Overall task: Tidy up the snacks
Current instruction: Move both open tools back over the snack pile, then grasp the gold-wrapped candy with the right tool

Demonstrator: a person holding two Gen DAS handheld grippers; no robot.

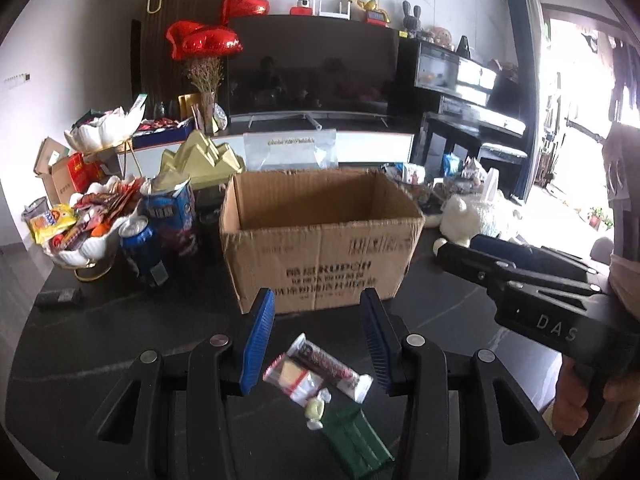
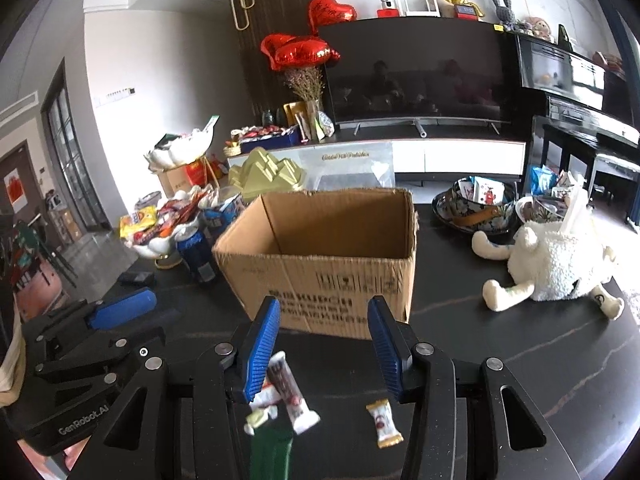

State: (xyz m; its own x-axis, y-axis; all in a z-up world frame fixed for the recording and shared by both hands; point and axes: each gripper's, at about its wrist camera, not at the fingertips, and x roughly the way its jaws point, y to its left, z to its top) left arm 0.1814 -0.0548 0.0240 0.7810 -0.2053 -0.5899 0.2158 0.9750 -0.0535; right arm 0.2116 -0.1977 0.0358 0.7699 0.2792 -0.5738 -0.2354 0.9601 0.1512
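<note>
The left tool is hovering with its ribbed blue pads spread wide, pinching nothing. Below it, near the front edge of the dark glossy bench, a small heap of snacks is lying: a long white-and-brown wrapped bar with its long axis running diagonally, far-left to near-right; a square clear-wrapped cracker packet touching it; a pale green twisted candy; and a flat dark green packet. The right tool is also hanging spread and empty. A small white-and-gold wrapped candy is lying apart at the right. The open brown corrugated cardboard box is standing upright just behind.
</note>
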